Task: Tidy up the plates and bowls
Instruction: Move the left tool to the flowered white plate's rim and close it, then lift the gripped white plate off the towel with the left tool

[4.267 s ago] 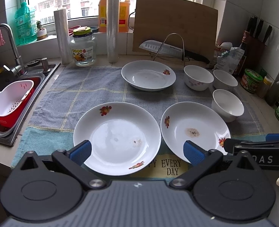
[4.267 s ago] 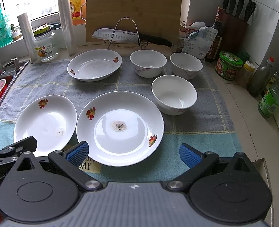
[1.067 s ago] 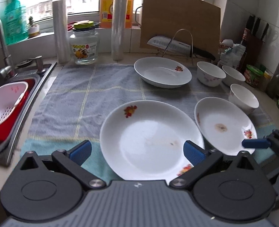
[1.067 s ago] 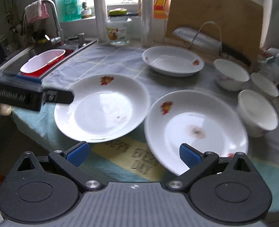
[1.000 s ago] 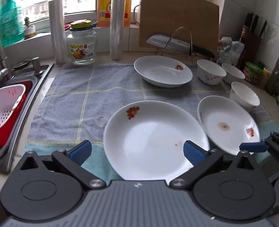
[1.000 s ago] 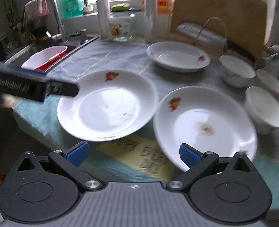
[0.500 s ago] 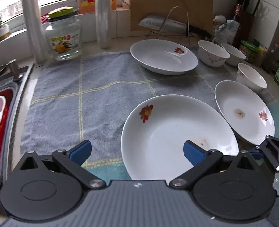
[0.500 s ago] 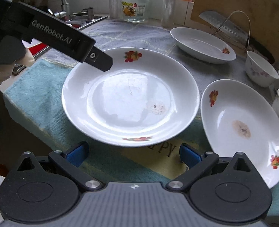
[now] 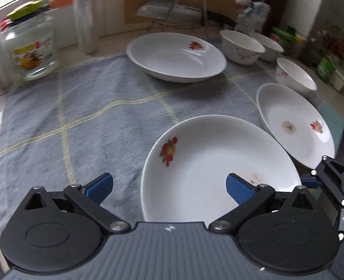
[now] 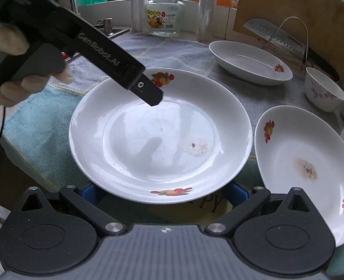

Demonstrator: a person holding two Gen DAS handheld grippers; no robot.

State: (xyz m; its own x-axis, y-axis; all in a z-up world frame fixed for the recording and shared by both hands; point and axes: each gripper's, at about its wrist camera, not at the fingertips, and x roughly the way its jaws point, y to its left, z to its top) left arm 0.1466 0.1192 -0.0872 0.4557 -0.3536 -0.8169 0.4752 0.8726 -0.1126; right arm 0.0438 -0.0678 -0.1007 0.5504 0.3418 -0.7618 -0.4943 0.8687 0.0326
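A white plate with a red flower print lies on the grey towel right in front of both grippers. My left gripper is open; its right pad hangs over the plate's left part. One of its fingers reaches over the far-left rim. My right gripper is open, and the plate's near rim partly hides its blue pads. A second stained plate lies to the right. At the back are a deeper plate and three bowls.
A glass jar and plastic rolls stand by the window. A cutting board and a knife on a wire rack stand at the back. Bottles and jars crowd the right side. A hand holds the left gripper.
Both grippers have closed in on the flower plate. The left one came forward over its far-left rim; the right one dropped low, its pads now below the near rim.
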